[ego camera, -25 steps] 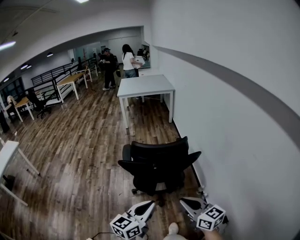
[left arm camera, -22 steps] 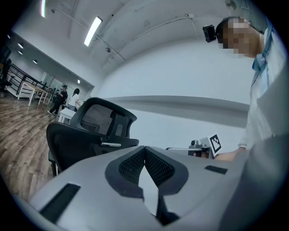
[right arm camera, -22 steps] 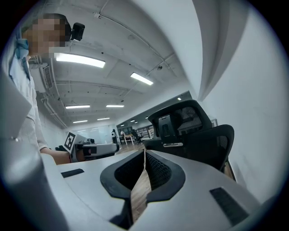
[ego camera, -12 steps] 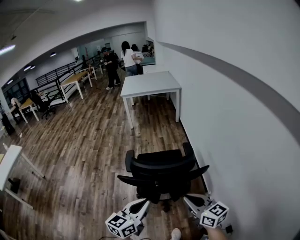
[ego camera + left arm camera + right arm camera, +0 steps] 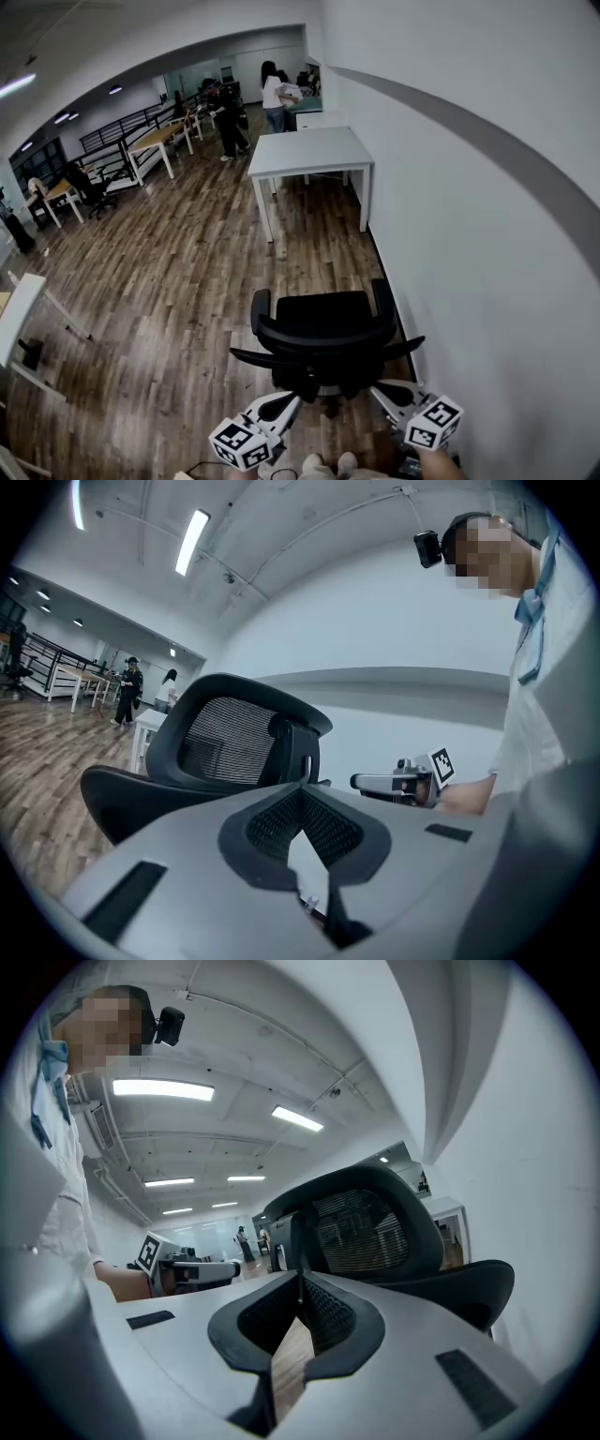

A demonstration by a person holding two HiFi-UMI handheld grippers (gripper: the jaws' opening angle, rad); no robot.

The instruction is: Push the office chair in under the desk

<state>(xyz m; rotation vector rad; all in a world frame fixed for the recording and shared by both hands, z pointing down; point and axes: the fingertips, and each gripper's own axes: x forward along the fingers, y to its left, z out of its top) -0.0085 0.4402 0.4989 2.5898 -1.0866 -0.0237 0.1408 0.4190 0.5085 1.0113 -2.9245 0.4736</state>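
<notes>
1. Office chair (image 5: 323,323): black, standing on the wood floor (image 5: 169,281) beside the wall (image 5: 487,234), well apart from the white desk (image 5: 314,150).
2. Left gripper (image 5: 292,401): jaws together, empty (just behind the chair).
3. Right gripper (image 5: 378,392): jaws together, empty.

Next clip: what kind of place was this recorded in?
Most likely an open-plan office: a black office chair stands on a wood-look floor, a white desk is ahead of it, and more desks stand farther back.
</notes>
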